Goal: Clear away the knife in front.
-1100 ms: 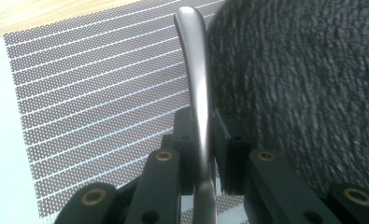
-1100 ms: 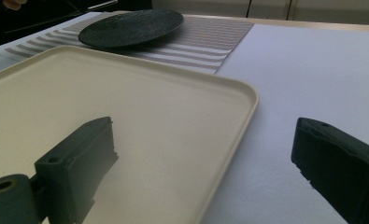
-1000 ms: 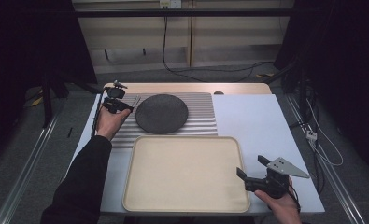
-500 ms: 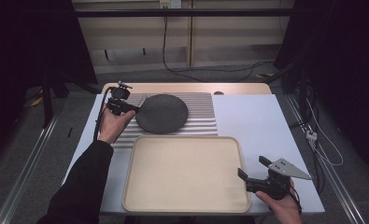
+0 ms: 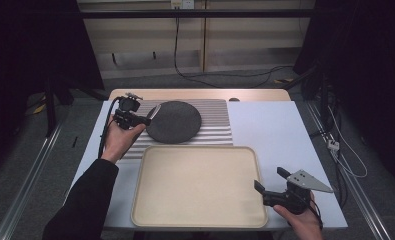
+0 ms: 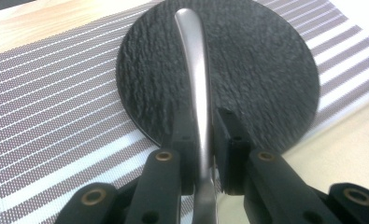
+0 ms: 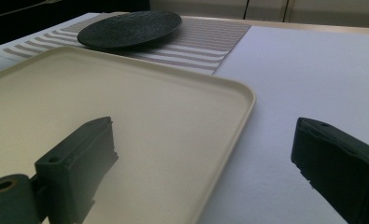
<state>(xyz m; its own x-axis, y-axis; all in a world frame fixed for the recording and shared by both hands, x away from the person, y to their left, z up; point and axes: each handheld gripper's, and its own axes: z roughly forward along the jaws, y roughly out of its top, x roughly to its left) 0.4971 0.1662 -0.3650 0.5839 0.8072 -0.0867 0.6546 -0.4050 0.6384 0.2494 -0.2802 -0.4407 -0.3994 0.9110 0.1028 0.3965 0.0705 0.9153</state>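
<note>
With the left tool (image 6: pixel 202 154) clamped on the metal utensil handle (image 6: pixel 195 79) above the dark slate plate (image 5: pixel 174 121), keep the handle level while carrying it; the right tool (image 5: pixel 274 186) waits wide open, empty, beside the beige tray (image 5: pixel 197 187).

**Metal utensil held over dark round plate**

Utensil handle (image 6: pixel 197 88): smooth brushed metal, slim, with a rounded end. In the left gripper view it runs from 6 o'clock up to 12 o'clock, clamped between the black jaws, its rounded end over the plate. Its working end is hidden.

Plate (image 5: pixel 174 121): round, matte black, rough slate-like texture, shallow. It lies flat on the striped mat, at 12 o'clock from the cream tray in the high view.
</note>
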